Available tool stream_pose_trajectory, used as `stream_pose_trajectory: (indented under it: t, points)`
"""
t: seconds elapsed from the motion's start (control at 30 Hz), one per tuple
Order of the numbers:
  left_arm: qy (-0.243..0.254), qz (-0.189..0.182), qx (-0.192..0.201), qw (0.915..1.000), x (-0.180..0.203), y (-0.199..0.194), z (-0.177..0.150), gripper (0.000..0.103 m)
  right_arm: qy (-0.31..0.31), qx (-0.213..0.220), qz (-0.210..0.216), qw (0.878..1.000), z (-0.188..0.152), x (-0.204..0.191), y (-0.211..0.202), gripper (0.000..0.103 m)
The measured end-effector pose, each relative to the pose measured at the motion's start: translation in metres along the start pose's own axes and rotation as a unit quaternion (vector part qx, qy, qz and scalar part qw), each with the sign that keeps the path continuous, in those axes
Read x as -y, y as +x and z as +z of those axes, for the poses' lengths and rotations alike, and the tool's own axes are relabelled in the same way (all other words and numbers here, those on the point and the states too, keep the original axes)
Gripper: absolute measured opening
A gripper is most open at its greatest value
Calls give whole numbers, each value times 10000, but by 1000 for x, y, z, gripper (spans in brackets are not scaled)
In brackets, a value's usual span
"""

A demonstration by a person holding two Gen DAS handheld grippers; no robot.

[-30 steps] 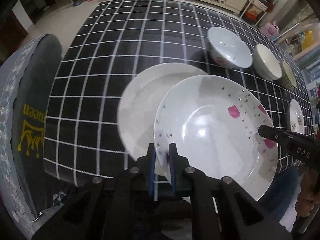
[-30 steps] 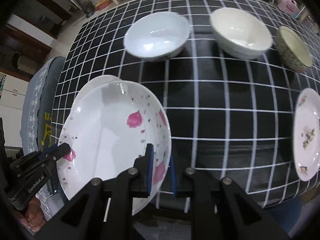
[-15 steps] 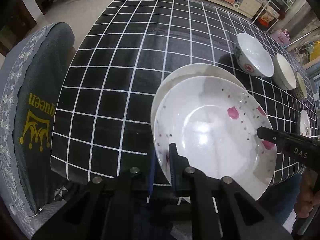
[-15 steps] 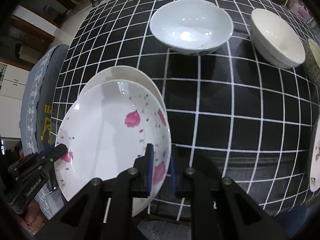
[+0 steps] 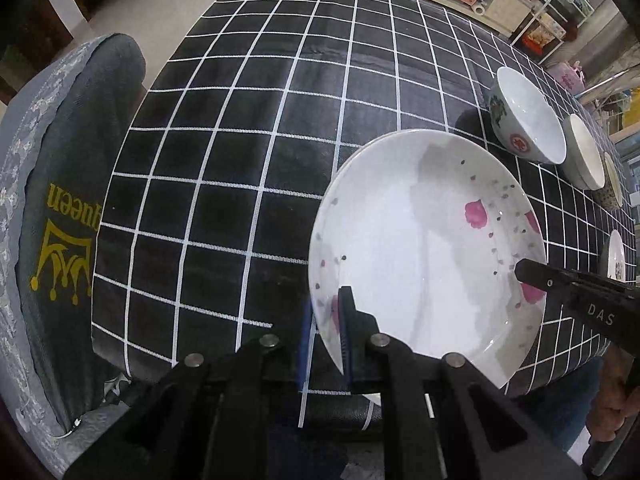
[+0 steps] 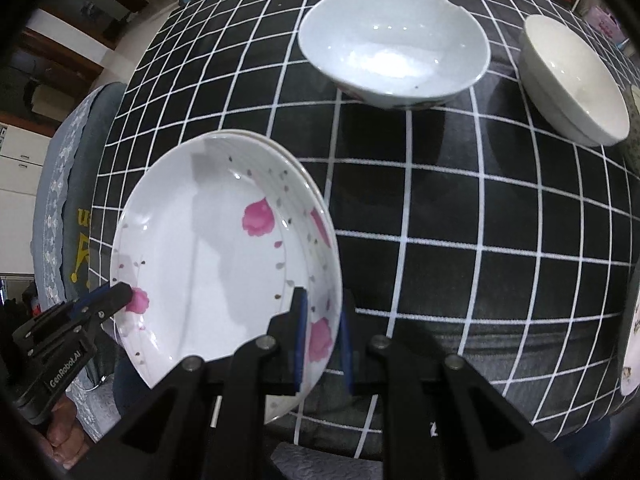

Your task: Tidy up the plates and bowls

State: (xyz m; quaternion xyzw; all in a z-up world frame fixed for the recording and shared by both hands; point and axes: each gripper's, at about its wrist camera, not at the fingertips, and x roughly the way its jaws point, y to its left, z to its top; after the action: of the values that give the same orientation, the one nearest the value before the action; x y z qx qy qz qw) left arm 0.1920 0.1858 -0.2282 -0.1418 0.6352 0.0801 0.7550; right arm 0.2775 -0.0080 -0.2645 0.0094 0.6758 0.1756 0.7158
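Observation:
A white plate with pink flowers [image 5: 424, 248] sits directly over a plain white plate, whose rim just shows behind it in the right wrist view [image 6: 276, 148]. My left gripper [image 5: 326, 332] is shut on the flowered plate's near-left rim. My right gripper [image 6: 322, 336] is shut on its opposite rim, on the flowered plate [image 6: 224, 248]. The right gripper also shows in the left wrist view [image 5: 532, 272], and the left gripper in the right wrist view [image 6: 116, 296].
A white bowl with red and green marks [image 5: 524, 116] [image 6: 394, 48], a plain white bowl [image 5: 584, 156] [image 6: 572, 80] and a patterned bowl [image 5: 612, 186] stand in a row on the black checked tablecloth [image 5: 260, 120]. A small floral plate [image 5: 616, 256] [image 6: 632, 344] lies at the right. A grey chair [image 5: 52, 200] stands left.
The flowered plate, held by both grippers, has moved over the plain white plate and now covers it almost fully.

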Motion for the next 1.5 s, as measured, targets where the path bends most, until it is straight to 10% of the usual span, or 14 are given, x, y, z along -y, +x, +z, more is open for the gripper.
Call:
stream_pose_trajectory:
  t: [0.87,1.5]
  points:
    - [-218,-17,232,9995,-10,-13,-9,14,-257,191,-534,9981,-1,-11,-6,21]
    - [540,-112,963,9938,65,-76,-35,27,-522,1505,-1052,9816,-36,-9,-91,36]
